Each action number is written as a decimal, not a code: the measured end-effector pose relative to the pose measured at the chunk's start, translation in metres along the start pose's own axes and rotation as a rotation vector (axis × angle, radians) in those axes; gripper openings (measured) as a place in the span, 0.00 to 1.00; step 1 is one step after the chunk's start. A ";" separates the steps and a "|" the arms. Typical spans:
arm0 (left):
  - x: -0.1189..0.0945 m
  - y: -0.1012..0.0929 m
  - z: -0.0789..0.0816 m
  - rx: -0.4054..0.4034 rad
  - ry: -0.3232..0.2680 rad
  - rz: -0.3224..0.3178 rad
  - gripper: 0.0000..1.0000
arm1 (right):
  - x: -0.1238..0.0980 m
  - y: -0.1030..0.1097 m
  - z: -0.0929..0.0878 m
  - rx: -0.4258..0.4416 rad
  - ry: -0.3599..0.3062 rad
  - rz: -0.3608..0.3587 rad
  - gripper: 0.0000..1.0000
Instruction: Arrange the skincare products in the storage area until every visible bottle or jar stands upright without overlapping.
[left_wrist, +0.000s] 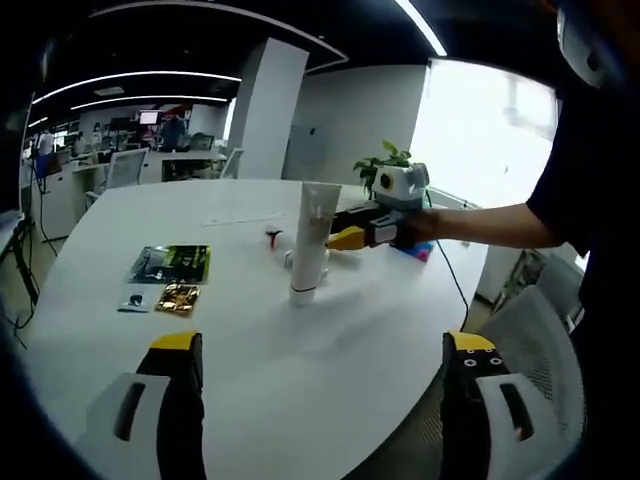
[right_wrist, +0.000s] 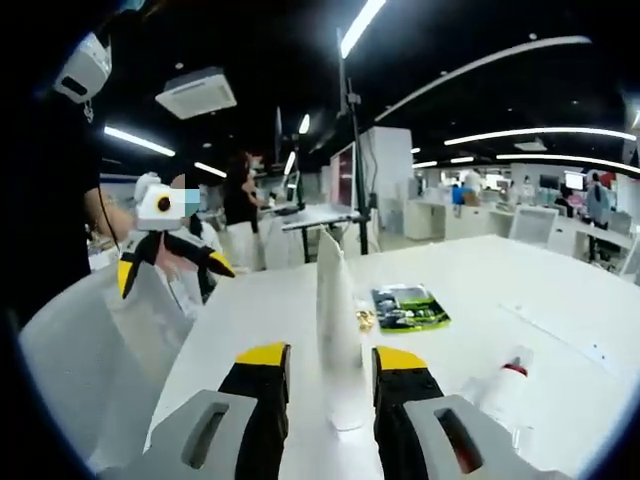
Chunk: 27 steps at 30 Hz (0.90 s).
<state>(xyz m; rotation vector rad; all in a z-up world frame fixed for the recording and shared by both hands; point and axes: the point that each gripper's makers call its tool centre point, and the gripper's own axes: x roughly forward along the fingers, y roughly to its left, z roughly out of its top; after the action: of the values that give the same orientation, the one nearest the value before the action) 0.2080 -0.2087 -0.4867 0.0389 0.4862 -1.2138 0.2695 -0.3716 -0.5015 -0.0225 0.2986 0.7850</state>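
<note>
A tall white tube (left_wrist: 307, 240) stands upright on its cap near the middle of the round white table (left_wrist: 250, 380). My right gripper (left_wrist: 340, 238) reaches in from the right at the tube's mid-height. In the right gripper view the tube (right_wrist: 338, 330) rises between my right gripper's (right_wrist: 332, 357) yellow-tipped jaws, with a thin gap on each side. A small white bottle with a red part (left_wrist: 276, 238) (right_wrist: 505, 385) lies on its side behind the tube. My left gripper (left_wrist: 322, 345) hangs open over the table's near edge, apart from the tube. It appears raised at the left (right_wrist: 172, 272).
A green packet (left_wrist: 172, 264) (right_wrist: 410, 305), a gold packet (left_wrist: 178, 297) and a small grey one (left_wrist: 135, 300) lie left of the tube. A potted plant (left_wrist: 385, 165) and a blue-pink item (left_wrist: 418, 250) sit at the far right. A person's arm (left_wrist: 480, 222) holds the right gripper.
</note>
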 end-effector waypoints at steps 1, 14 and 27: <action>0.000 0.000 0.001 0.001 -0.003 -0.001 0.91 | -0.003 0.000 -0.002 0.014 0.009 -0.015 0.31; 0.004 -0.007 0.018 0.028 -0.023 -0.035 0.91 | -0.032 0.016 0.000 0.088 0.056 -0.138 0.47; -0.003 -0.002 0.014 0.019 -0.019 -0.024 0.91 | -0.058 0.025 -0.006 0.193 0.041 -0.256 0.60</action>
<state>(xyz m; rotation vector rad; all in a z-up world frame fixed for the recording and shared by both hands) 0.2101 -0.2106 -0.4730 0.0380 0.4592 -1.2418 0.2112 -0.3948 -0.4890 0.1032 0.4005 0.4998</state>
